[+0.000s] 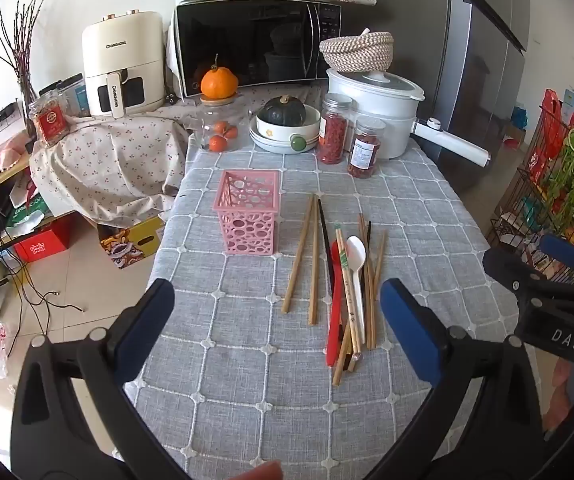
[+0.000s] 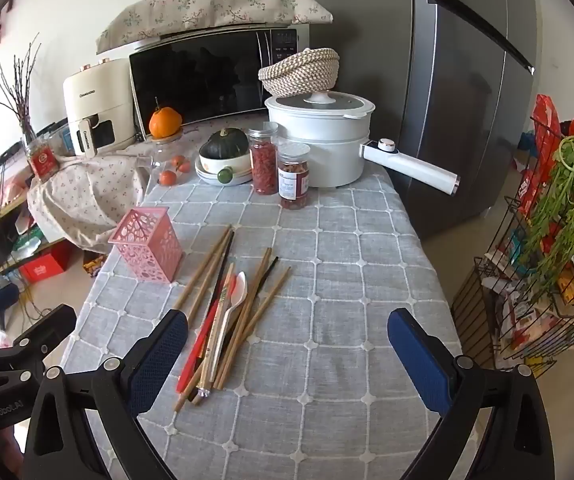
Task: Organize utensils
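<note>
A pink perforated utensil holder stands upright on the grey checked tablecloth. To its right lies a loose pile: several wooden chopsticks, a black chopstick, a red spoon and a white spoon. My left gripper hovers open above the near part of the table, nothing between its blue pads. My right gripper is open too, empty, with the pile's near end by its left finger. The right gripper also shows at the left view's right edge.
At the table's far end stand a white pot with a long handle, two jars of red dried fruit, a bowl with a green squash, a microwave and an air fryer. A fridge and wire rack are at right.
</note>
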`<state>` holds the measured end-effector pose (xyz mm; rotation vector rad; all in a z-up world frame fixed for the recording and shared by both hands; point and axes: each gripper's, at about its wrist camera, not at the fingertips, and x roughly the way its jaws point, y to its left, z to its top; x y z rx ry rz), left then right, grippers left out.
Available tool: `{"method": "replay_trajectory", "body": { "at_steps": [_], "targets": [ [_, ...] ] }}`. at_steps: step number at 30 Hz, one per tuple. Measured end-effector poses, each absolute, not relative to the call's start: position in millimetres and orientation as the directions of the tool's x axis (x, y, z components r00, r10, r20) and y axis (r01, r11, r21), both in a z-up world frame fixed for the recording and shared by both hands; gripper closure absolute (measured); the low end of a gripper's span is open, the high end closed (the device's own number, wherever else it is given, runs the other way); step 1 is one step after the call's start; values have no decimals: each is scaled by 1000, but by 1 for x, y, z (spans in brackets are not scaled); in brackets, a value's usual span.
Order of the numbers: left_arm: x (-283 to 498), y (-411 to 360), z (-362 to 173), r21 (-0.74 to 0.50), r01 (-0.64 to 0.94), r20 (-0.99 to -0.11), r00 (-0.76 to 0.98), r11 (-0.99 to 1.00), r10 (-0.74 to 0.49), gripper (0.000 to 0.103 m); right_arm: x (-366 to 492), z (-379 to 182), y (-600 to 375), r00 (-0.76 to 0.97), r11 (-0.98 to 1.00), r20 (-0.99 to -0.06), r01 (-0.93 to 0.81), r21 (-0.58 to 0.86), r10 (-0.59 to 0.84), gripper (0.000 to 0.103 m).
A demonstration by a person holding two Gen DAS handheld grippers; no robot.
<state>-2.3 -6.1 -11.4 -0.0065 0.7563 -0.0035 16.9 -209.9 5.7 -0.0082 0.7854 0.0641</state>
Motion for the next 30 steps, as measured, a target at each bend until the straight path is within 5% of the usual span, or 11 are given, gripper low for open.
{"method": "replay_trajectory", "body": {
  "at_steps": [30],
  "targets": [
    [-2, -5, -12, -11, 2, -696, 718, 1000, -9, 1, 18, 4, -210, 694, 998, -717, -61, 27, 62, 2]
  ]
}}
